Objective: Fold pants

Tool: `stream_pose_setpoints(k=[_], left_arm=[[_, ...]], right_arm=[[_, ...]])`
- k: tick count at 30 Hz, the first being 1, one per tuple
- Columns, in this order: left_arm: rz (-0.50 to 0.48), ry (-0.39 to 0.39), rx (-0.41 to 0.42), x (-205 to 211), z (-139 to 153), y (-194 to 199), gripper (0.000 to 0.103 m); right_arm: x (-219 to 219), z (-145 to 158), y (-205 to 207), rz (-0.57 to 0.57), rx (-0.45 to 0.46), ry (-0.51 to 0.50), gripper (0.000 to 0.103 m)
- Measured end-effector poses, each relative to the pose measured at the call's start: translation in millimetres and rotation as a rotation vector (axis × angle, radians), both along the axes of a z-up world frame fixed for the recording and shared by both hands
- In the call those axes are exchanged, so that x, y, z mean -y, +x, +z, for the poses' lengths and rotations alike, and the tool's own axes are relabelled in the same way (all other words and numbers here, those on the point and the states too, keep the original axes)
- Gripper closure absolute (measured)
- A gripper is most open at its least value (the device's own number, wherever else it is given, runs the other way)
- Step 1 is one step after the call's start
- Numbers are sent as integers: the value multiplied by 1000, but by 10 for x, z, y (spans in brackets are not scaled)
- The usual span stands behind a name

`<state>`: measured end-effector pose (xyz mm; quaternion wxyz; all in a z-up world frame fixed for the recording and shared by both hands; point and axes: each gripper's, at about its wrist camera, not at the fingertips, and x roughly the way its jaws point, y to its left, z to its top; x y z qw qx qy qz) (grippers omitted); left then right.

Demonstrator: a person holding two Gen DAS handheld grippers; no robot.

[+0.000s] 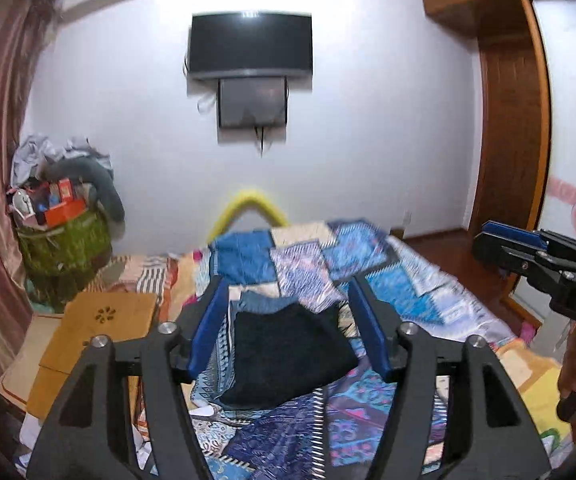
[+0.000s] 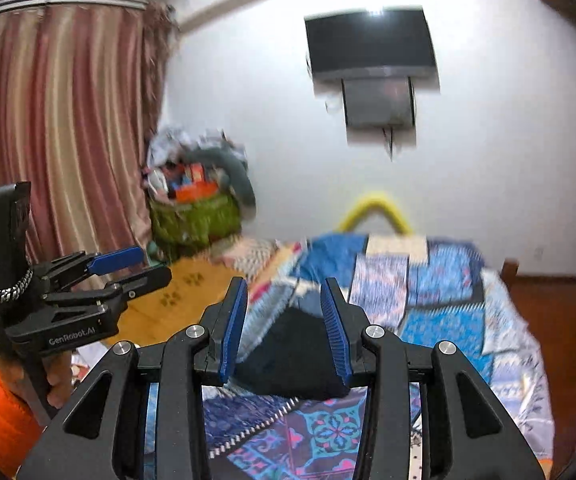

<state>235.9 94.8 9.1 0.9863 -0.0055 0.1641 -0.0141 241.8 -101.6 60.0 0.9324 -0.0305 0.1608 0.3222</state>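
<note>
The dark pants lie folded into a compact square on the patchwork bedspread, and the right wrist view shows them too. My left gripper hovers above the bed, pointing over the pants, open with nothing between its blue pads. It also shows at the left of the right wrist view, held by a hand in an orange sleeve. My right gripper hangs beside it above the pants, its jaws partly apart and empty. It appears side-on at the right edge of the left wrist view.
A wooden lap table rests on the bed's left side. Behind it stands a green basket piled with clothes and boxes. A television hangs on the far wall, a striped curtain is at left, a wooden wardrobe at right.
</note>
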Motion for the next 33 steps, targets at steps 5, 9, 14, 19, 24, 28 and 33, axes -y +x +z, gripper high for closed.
stream_pose_setpoints(k=[5,9,14,19,24,28,33], left_arm=[[17,-2,93,89,189,-606,21],[12,7,129,148,225,-903,10],[29,-25,143,125,185,-1141,1],[39,-32,141,125,137,-1273,0],[47,-36,136,121,100,-1347,0],[47,-40,138,127,94,-1368,0],[48,-35,141,146,82,-1386,0]], right_arm=[[95,153,-599,-8,103,31,67],[161,169,-858,-34,135,57,53],[174,138,-1019,-105,163,68,24],[161,132,-1100,-151,173,71,1],[136,131,-1139,-164,167,57,1],[163,89,-1208,-172,162,56,1],[186,57,-1218,-169,150,55,1]])
